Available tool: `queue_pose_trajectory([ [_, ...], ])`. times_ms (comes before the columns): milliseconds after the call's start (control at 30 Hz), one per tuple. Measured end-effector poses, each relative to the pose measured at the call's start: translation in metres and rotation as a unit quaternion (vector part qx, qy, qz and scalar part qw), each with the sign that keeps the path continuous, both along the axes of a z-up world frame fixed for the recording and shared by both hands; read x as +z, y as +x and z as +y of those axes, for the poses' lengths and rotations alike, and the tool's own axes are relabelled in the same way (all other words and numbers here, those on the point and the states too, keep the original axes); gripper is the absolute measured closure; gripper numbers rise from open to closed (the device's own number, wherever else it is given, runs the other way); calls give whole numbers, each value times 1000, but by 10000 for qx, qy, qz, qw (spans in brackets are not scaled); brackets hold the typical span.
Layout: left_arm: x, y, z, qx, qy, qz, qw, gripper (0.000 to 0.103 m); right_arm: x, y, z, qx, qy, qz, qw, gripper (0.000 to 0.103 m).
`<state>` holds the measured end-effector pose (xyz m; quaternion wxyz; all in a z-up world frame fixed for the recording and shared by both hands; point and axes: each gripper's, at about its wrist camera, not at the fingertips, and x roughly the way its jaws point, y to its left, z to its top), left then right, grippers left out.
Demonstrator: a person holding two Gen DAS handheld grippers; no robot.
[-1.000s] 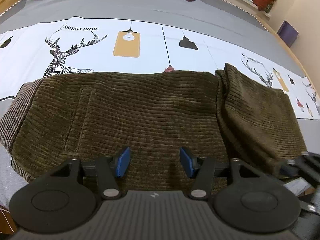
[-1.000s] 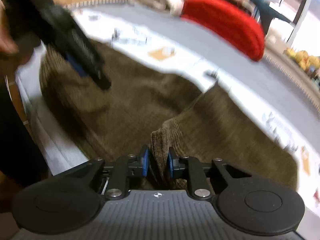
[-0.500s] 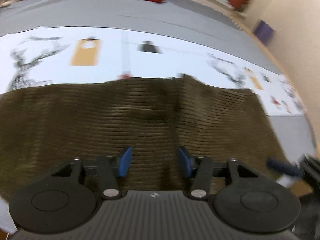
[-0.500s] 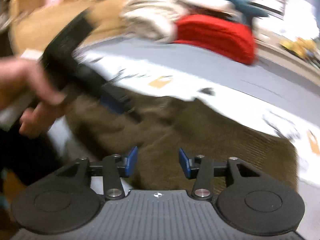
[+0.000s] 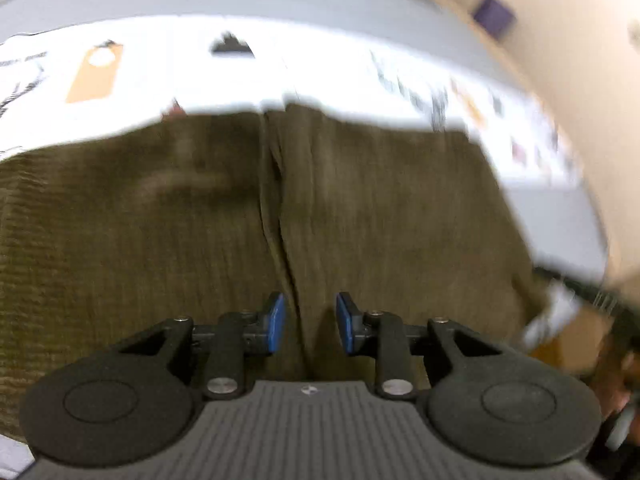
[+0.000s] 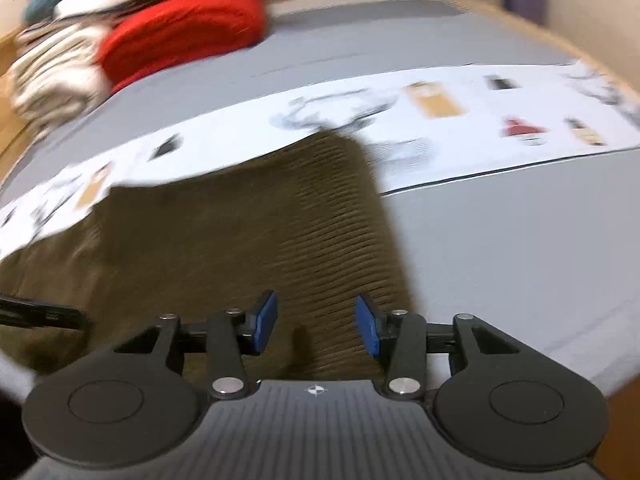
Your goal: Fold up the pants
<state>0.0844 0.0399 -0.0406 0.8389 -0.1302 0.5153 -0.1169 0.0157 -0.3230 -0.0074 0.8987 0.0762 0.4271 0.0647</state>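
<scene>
A grey bedspread (image 6: 500, 248) covered the bed, crossed by a white printed band (image 6: 460, 120) (deer and lamp drawings, blurred). A red cushion (image 6: 184, 28) lay beside pale folded blankets (image 6: 52, 76) at the far edge.

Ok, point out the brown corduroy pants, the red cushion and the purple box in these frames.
brown corduroy pants (image 6: 248, 240): right wrist view, on the ribbed top layer.
red cushion (image 6: 188, 28): right wrist view, middle of its front face.
purple box (image 5: 493, 14): left wrist view, centre of its visible side.

Bare grey bedspread (image 6: 520, 248) right of pants (image 6: 248, 232), red cushion (image 6: 180, 28) and folded blankets (image 6: 52, 72) far behind
</scene>
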Motion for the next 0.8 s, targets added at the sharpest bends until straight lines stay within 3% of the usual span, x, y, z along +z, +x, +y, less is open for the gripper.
queue_pose_trajectory([
  [33, 5, 6, 3, 119, -100, -119, 9998, 71, -2, 2, -9, -297, -72, 55, 9995, 45],
  [100, 13, 19, 6, 243, -135, -349, 9990, 69, -13, 9, -21, -636, -67, 407, 9971, 43],
  [167, 17, 37, 6, 337, -132, -572, 9977, 67, -32, 14, -34, -854, 347, 910, 9916, 43],
  [233, 14, 58, 8, 466, -200, -645, 9966, 64, -41, 17, -41, -986, 854, 1119, 9851, 43],
  [367, -7, 80, 9, 703, -277, -575, 9955, 63, -42, 20, -43, -870, 968, 1148, 9848, 43],
  [467, -18, 90, 5, 734, -145, -566, 9956, 53, -42, 25, -44, -857, 1002, 1174, 9843, 41],
  [533, -27, 92, 5, 742, -67, -583, 9955, 54, -44, 22, -43, -825, 995, 1162, 9848, 41],
  [567, -29, 93, 4, 698, -127, -565, 9959, 57, -43, 20, -45, -836, 1020, 1159, 9845, 41],
  [633, -28, 94, 1, 466, -205, -568, 9971, 81, -41, 22, -46, -843, 1046, 1151, 9842, 41],
  [667, -21, 93, -1, 392, -159, -712, 9966, 86, -41, 22, -46, -832, 1039, 1133, 9846, 41],
  [800, 6, 81, -1, 364, -187, -1493, 9880, 85, -37, 17, -45, -819, 1027, 957, 9867, 45],
])
